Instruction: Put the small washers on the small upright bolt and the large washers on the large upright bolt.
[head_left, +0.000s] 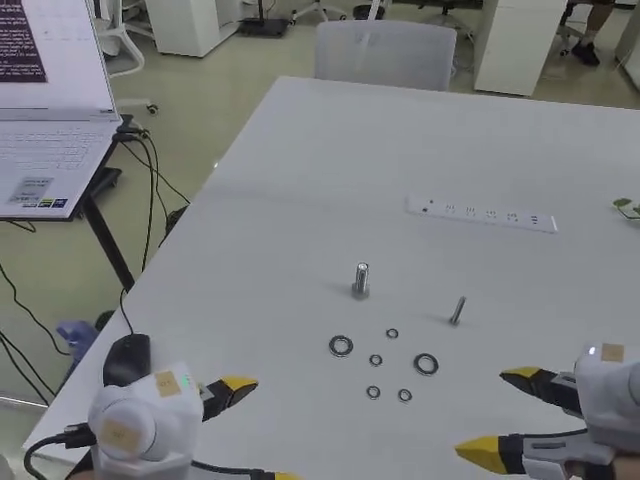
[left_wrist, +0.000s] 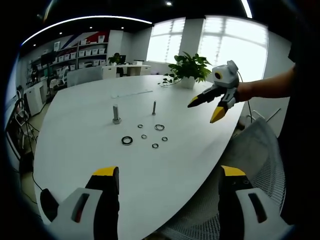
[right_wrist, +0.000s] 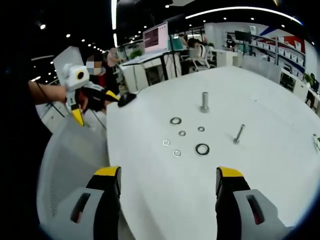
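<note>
The large upright bolt (head_left: 361, 280) stands mid-table, and the small upright bolt (head_left: 457, 311) stands to its right. In front of them lie two large washers (head_left: 341, 346) (head_left: 426, 364) and several small washers (head_left: 375, 360). My left gripper (head_left: 255, 430) hovers open at the near left, short of the washers. My right gripper (head_left: 500, 415) is open at the near right. The left gripper view has its own jaws (left_wrist: 169, 172) wide apart, the bolts (left_wrist: 116, 115) (left_wrist: 154, 107) and washers (left_wrist: 127, 140) beyond. The right gripper view shows its open jaws (right_wrist: 167, 172), the large bolt (right_wrist: 204, 102) and washers (right_wrist: 202, 149).
A white power strip (head_left: 481, 214) lies behind the bolts. A black mouse (head_left: 125, 358) sits at the table's near left corner. A laptop (head_left: 50, 150) stands on a side stand to the left, a grey chair (head_left: 385, 55) at the far edge.
</note>
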